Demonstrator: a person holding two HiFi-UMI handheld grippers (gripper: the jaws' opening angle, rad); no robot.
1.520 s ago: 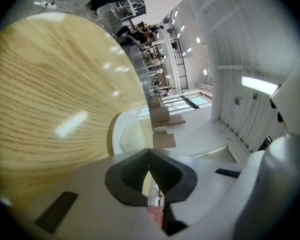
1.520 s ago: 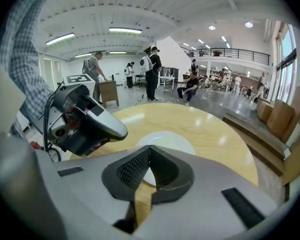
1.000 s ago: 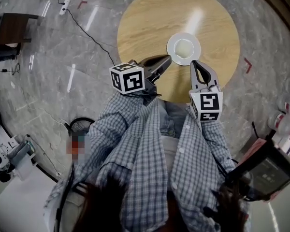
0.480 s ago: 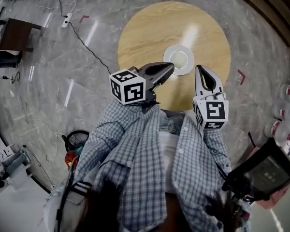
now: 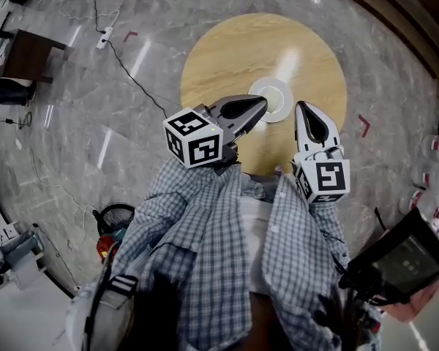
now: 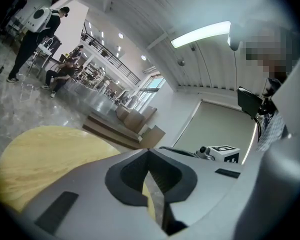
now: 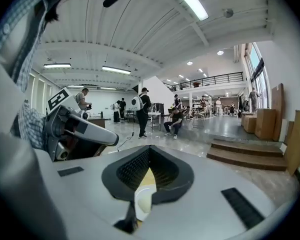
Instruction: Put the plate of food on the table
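A white plate [image 5: 271, 99] with pale food in its middle rests on the round wooden table [image 5: 227, 57], toward the table's near side. My left gripper [image 5: 260, 103] hovers just left of the plate, shut and holding nothing. My right gripper [image 5: 303, 108] hangs to the plate's right, also shut and holding nothing. Neither one touches the plate. In the right gripper view the plate [image 7: 144, 199] shows through the slot under the closed jaws, and the left gripper [image 7: 115, 140] points in from the left. The left gripper view shows the tabletop [image 6: 45, 154] below.
The table stands on a grey marble floor. A cable with a power strip [image 5: 102, 39] runs across the floor at the left, near a dark side table [image 5: 25, 53]. Steps [image 7: 250, 154] and cardboard boxes [image 7: 267, 116] lie beyond. Several people [image 7: 142, 111] stand or sit in the distance.
Both grippers have drawn back from the plate's sides toward me. The plate stays on the table and looks smaller and farther off.
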